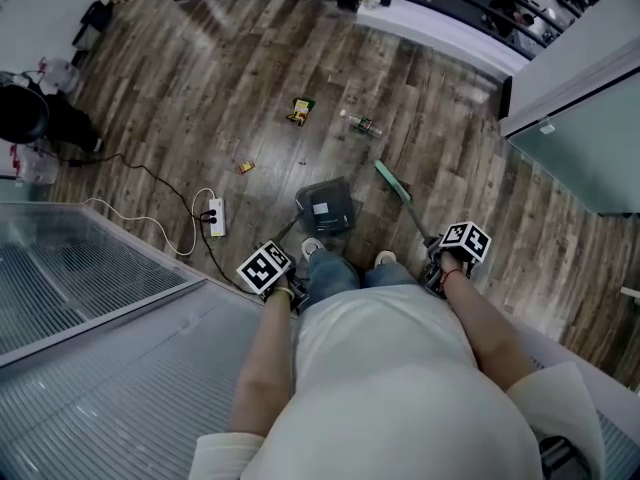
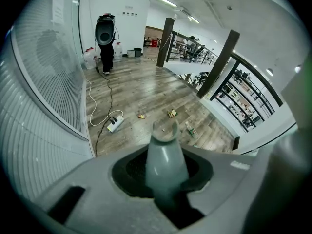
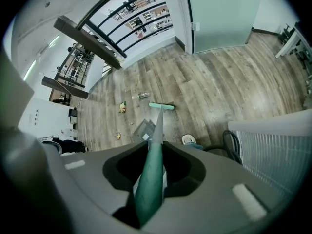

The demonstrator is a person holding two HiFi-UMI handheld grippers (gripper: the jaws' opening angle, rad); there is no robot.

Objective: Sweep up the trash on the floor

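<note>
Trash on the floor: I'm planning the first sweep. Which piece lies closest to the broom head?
The plastic bottle, lying on its side just beyond the broom head. The yellow wrapper and small orange scrap lie farther left.

White power strip [image 1: 215, 217] laid near ribbed glass partition [image 1: 80, 278], white cord [image 1: 125, 211] looped from it, frosted panel [image 1: 585, 143] at right, dark object [image 1: 25, 116], perhaps a chair, far left.

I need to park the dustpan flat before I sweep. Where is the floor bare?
Bare boards lie right of the broom head, toward the frosted panel. It is crowded ahead, with the wrapper and bottle, and on the left, with the power strip and cables.
</note>
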